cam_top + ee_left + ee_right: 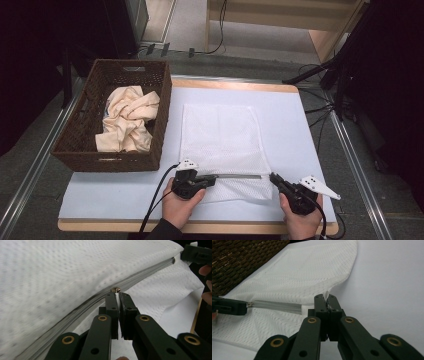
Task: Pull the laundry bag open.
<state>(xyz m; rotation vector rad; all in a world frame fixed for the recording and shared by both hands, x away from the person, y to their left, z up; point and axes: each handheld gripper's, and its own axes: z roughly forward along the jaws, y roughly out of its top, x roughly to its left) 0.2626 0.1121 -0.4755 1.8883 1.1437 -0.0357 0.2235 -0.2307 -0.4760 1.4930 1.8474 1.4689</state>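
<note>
Nearest us, we hold the left gripper (214,178) clenched on the small metal zipper pull (115,290) of the white mesh laundry bag (220,135), jaws pressed together with only a sliver between them. Our right gripper (273,177) is likewise clamped, pinching the bag's edge at the far end of the grey zipper (240,176). The bag lies flat on the white table (295,130), its zipper side toward us. Farther left stands a brown wicker basket (90,155) holding crumpled cream cloth (127,117). We can read no writing anywhere.
</note>
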